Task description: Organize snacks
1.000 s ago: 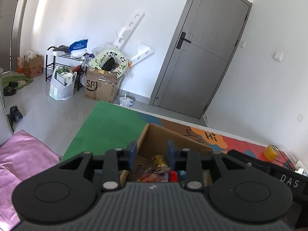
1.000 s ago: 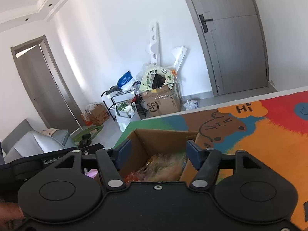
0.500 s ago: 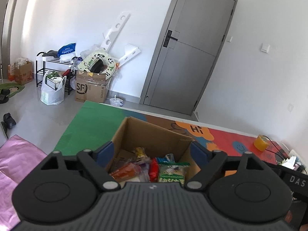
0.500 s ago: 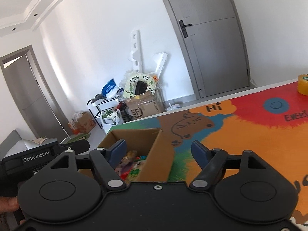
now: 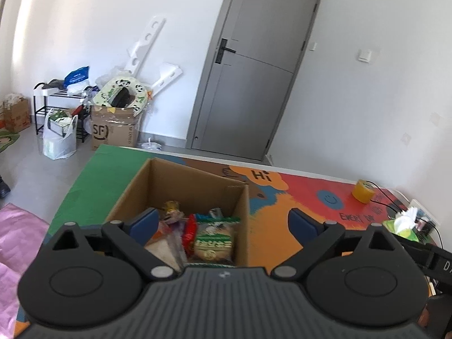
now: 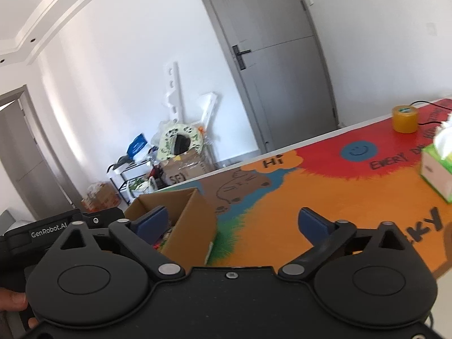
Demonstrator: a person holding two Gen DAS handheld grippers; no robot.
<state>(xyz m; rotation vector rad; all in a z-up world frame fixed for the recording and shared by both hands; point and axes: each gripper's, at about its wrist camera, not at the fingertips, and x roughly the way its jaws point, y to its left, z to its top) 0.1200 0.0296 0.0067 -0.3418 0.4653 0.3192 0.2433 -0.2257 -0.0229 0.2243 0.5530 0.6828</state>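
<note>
An open cardboard box point(image 5: 158, 186) stands on a colourful mat and holds several snack packets, among them a green-and-white packet point(image 5: 214, 241) and a red one point(image 5: 188, 230). My left gripper point(image 5: 223, 223) is open and empty just above the box's near side. My right gripper point(image 6: 233, 221) is open and empty over the orange part of the mat, to the right of the box point(image 6: 192, 220). The left gripper's body point(image 6: 50, 230) shows at the left of the right wrist view.
A tape roll point(image 5: 364, 194) point(image 6: 404, 118) and a green tissue box point(image 6: 438, 169) point(image 5: 401, 226) sit on the mat's right side with black cables. Beyond the mat are a grey door point(image 5: 251, 84), cardboard boxes and bags point(image 5: 113, 130). A pink cloth point(image 5: 17, 240) lies left.
My left gripper has opened wide and pulled back from the box. My right gripper has opened wider and swung right, away from the box and over the mat.
</note>
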